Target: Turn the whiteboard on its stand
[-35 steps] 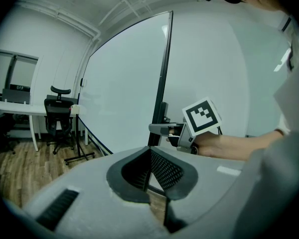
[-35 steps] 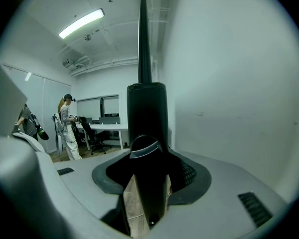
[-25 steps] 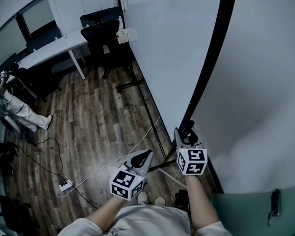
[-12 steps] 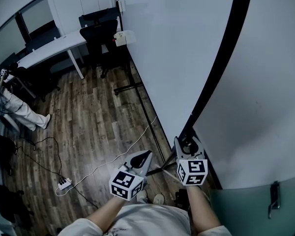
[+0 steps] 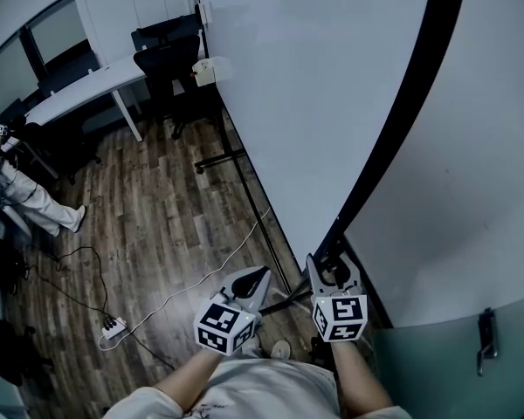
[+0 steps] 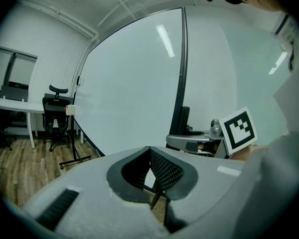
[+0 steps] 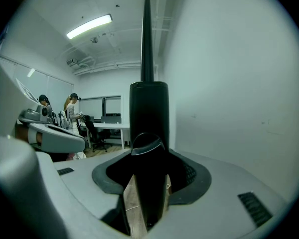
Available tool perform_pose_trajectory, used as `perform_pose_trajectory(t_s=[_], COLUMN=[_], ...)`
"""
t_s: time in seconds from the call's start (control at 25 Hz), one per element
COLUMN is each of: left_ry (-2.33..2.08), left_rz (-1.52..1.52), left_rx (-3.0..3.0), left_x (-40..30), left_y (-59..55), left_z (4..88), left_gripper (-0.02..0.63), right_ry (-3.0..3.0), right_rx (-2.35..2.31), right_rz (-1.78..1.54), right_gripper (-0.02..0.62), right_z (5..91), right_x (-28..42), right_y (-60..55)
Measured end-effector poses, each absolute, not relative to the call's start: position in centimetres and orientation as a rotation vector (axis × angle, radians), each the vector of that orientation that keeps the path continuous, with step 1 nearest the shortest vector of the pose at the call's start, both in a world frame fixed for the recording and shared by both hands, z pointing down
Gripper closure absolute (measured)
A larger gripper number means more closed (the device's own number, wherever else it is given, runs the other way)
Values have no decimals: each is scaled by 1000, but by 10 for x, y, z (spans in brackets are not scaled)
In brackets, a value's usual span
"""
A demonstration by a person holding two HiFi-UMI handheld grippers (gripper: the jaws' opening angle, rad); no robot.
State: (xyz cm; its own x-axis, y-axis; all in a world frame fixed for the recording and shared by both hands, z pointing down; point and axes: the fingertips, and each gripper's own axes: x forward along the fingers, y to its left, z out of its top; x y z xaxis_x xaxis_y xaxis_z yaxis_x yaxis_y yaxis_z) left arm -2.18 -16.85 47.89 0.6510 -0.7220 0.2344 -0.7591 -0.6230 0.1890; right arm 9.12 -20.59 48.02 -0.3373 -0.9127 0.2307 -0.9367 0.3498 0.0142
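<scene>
The whiteboard (image 5: 314, 103) stands tall on its stand, with its black frame edge (image 5: 393, 138) running down towards me. My right gripper (image 5: 332, 266) is shut on the low end of that edge; in the right gripper view the black frame post (image 7: 148, 118) fills the gap between the jaws of the right gripper (image 7: 147, 183). My left gripper (image 5: 258, 278) hangs a little left of the board, shut and holding nothing. In the left gripper view the white board face (image 6: 134, 93) lies ahead of the left gripper (image 6: 152, 176).
The stand's black floor bar (image 5: 218, 157) lies on the wood floor. A white cable (image 5: 201, 278) runs to a power strip (image 5: 113, 326). A desk (image 5: 79, 94), office chairs (image 5: 166, 68) and a person (image 5: 26, 190) are at the left. A white wall (image 5: 472, 190) and a green panel (image 5: 454, 365) close the right.
My right gripper has come nearer to me with the frame edge in it, and the board's far end has swung left. The left gripper has stayed put.
</scene>
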Motion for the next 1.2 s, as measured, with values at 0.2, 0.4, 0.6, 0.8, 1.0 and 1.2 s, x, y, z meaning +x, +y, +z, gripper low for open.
perform_pose_trajectory(t_s=[0.2, 0.4, 0.6, 0.8, 1.0, 1.2], left_ry=[-1171, -1165, -1170, -1170, -1172, -1162], left_rz=[199, 196, 192, 190, 194, 199], left_rx=[2608, 2614, 2612, 2621, 2624, 2627], left_x=[-15, -15, -14, -14, -16, -17], left_y=[-167, -166, -166, -163, -160, -161], left_z=[474, 474, 474, 474, 474, 471], left_gripper=[595, 595, 595, 595, 595, 595], right_ry=[-2407, -2404, -2412, -2389, -2413, -2407], right_rx=[1674, 1674, 1679, 1699, 1694, 1708], right_rz=[175, 172, 211, 217, 260, 297], right_gripper=[408, 408, 408, 408, 408, 408], right_z=[476, 476, 478, 485, 486, 484], right_x=[93, 92, 94, 95, 97, 99], right_y=[-203, -201, -201, -200, -190, -178])
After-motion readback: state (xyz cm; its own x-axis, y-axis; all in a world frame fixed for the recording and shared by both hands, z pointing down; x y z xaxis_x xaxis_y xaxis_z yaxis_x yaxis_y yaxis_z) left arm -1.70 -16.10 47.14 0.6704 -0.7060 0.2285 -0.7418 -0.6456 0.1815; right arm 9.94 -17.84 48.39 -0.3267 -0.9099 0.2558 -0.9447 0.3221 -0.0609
